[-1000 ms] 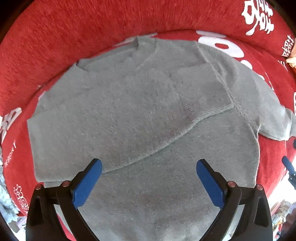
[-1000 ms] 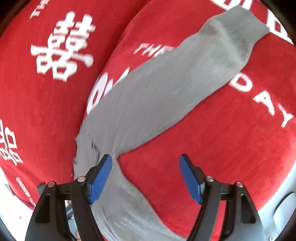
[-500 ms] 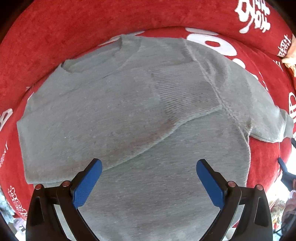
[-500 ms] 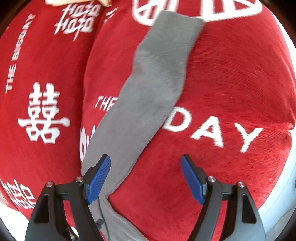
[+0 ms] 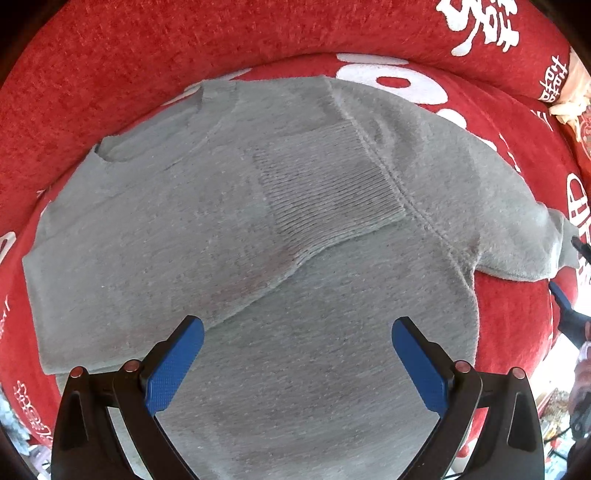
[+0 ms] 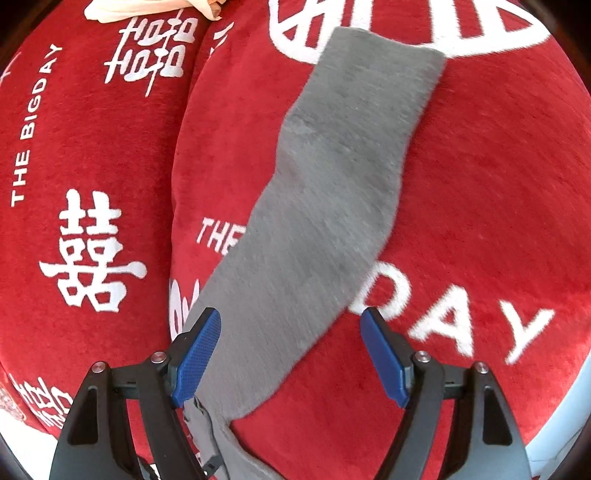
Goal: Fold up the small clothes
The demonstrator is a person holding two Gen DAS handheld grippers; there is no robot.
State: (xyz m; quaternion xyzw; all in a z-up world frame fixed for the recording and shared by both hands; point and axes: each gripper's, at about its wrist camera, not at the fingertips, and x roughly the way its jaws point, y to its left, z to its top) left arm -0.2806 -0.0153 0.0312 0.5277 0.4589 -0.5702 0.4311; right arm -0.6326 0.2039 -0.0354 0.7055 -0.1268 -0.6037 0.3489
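Observation:
A small grey knit sweater (image 5: pixel 207 229) lies flat on a red plush cushion (image 5: pixel 110 74). One sleeve is folded across its chest, with the ribbed cuff (image 5: pixel 325 192) near the middle. My left gripper (image 5: pixel 295 362) is open and empty above the sweater's lower body. In the right wrist view the other sleeve (image 6: pixel 325 206) stretches away over the red cushion (image 6: pixel 480 184), its cuff end at the far top. My right gripper (image 6: pixel 291 354) is open and empty over the near part of that sleeve.
The red cushions carry white letters and characters (image 6: pixel 92 262). A seam between two cushions (image 6: pixel 177 155) runs left of the sleeve. A cream cloth (image 6: pixel 147 9) lies at the far top. The right gripper's blue tip (image 5: pixel 559 295) shows at the left view's right edge.
The left view has shifted so the sweater sits further left and fills more of the frame. The right gripper has swung round; the outstretched sleeve now runs straight ahead between its fingers.

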